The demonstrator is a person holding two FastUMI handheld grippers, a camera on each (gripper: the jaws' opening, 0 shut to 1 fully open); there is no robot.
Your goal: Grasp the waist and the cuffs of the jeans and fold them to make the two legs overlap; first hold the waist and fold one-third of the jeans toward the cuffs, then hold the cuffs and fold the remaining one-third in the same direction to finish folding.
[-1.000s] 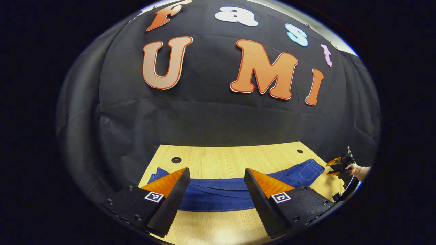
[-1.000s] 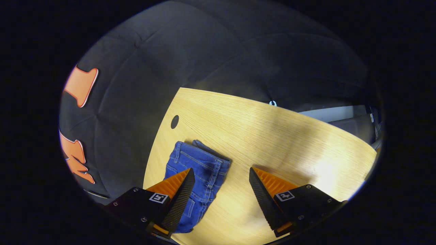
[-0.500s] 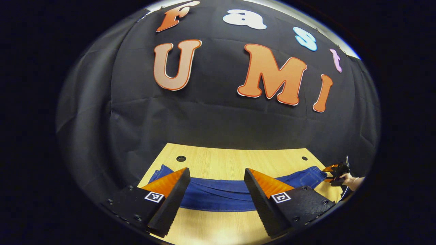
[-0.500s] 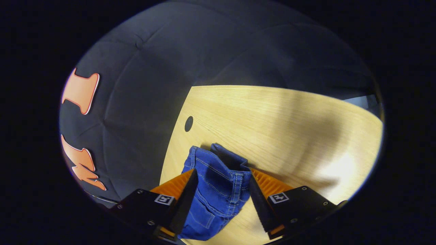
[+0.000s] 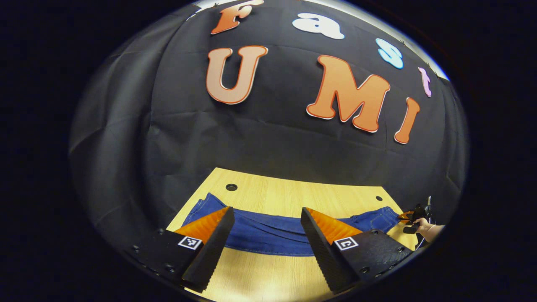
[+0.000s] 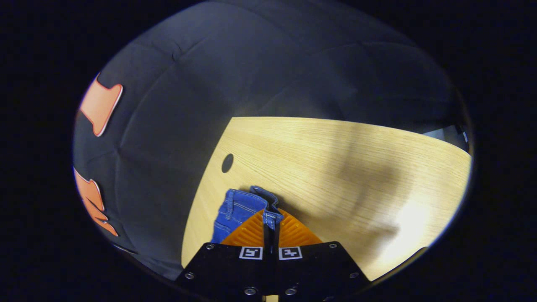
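Note:
Blue jeans [image 5: 268,233] lie stretched across the wooden table [image 5: 293,197], cuffs at the left end [image 5: 205,205], waist at the right end [image 5: 379,218]. My left gripper [image 5: 265,226] hovers open above the middle of the legs, with nothing between its fingers. In the right gripper view, my right gripper [image 6: 270,222] is shut on the waistband [image 6: 268,216] of the jeans [image 6: 237,209], denim pinched between both fingers. The left gripper view shows that same right gripper [image 5: 413,214], held by a hand, at the waist end.
The table [image 6: 344,167] has round holes near its back edge [image 5: 231,187] [image 5: 379,198] [image 6: 227,162]. Black cloth wall stands right behind the table. Bare wood stretches to the right of the waist in the right gripper view.
My right gripper moved over the waistband and went from open to shut on it. My left gripper stayed open and drifted slightly back, showing more of the cuff end.

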